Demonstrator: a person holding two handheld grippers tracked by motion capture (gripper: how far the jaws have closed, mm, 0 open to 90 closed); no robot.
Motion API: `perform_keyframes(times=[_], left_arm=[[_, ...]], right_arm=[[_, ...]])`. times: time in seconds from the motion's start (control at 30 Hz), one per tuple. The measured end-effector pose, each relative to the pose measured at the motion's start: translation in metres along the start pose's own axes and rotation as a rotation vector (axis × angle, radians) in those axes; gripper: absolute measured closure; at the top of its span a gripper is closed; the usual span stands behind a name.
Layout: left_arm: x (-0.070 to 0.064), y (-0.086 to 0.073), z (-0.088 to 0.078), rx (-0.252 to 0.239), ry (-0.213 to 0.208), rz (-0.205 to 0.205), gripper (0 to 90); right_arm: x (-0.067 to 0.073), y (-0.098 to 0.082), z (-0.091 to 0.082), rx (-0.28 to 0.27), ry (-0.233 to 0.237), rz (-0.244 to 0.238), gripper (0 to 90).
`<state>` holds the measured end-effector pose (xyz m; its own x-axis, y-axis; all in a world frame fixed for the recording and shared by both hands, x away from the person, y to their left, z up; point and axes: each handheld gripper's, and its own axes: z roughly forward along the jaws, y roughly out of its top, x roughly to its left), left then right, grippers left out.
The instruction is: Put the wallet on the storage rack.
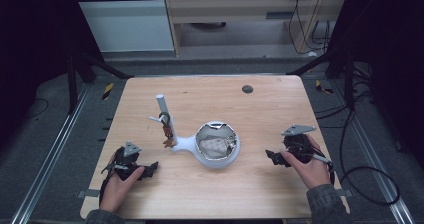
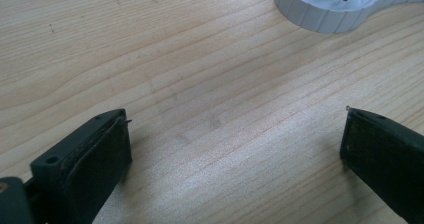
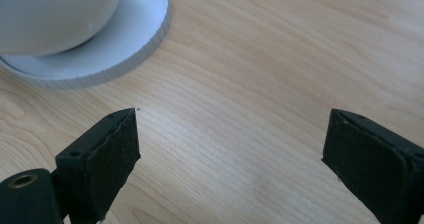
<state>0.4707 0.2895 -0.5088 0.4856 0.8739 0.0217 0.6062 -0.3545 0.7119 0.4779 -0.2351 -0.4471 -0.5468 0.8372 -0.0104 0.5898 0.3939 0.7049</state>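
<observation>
A white stand (image 1: 187, 144) sits mid-table, with an upright white post (image 1: 165, 115) at its left end and a white bowl (image 1: 218, 144) at its right. The bowl holds crumpled pale material. Small dark and orange pieces hang on the post. My left gripper (image 1: 150, 170) rests on the table at the front left, open, nothing between its pads (image 2: 100, 169). The stand's rounded left end (image 2: 325, 9) lies ahead of it. My right gripper (image 1: 272, 157) rests at the right, open and empty. Its view has the bowl (image 3: 50, 14) on the stand's white base (image 3: 130, 49) at the upper left.
The wooden table (image 1: 260, 109) has a dark round hole (image 1: 247, 89) near its far edge. Bare wood (image 2: 200, 99) lies between each gripper and the stand. Black frame legs and cables stand on the grey floor on both sides.
</observation>
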Motion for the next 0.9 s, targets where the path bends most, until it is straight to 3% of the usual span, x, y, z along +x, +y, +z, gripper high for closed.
perform_keyframes(times=[0.2, 0.4, 0.43, 0.57, 0.8, 0.83, 0.9], left_arm=[[0.0, 0.0, 0.0, 0.0, 0.0, 0.0, 0.0], [0.0, 0.0, 0.0, 0.0, 0.0, 0.0, 0.0], [0.0, 0.0, 0.0, 0.0, 0.0, 0.0, 0.0], [0.0, 0.0, 0.0, 0.0, 0.0, 0.0, 0.0], [0.0, 0.0, 0.0, -0.001, -0.002, -0.001, 0.0], [0.0, 0.0, 0.0, 0.0, -0.002, -0.001, 0.0], [0.0, 0.0, 0.0, 0.0, -0.002, -0.001, 0.0]], right_arm=[[0.0, -0.015, 0.012, 0.005, 0.007, 0.013, 7.0], [-0.008, -0.029, 0.02, -0.011, -0.002, 0.09, 6.1], [-0.012, -0.034, 0.024, 0.001, -0.006, 0.117, 5.5], [-0.016, -0.043, 0.03, 0.021, -0.034, 0.149, 6.1], [-0.017, -0.048, 0.034, 0.026, -0.066, 0.147, 5.2], [-0.014, -0.05, 0.036, 0.02, -0.1, 0.117, 4.2], [-0.012, -0.052, 0.038, -0.002, -0.11, 0.119, 2.3]])
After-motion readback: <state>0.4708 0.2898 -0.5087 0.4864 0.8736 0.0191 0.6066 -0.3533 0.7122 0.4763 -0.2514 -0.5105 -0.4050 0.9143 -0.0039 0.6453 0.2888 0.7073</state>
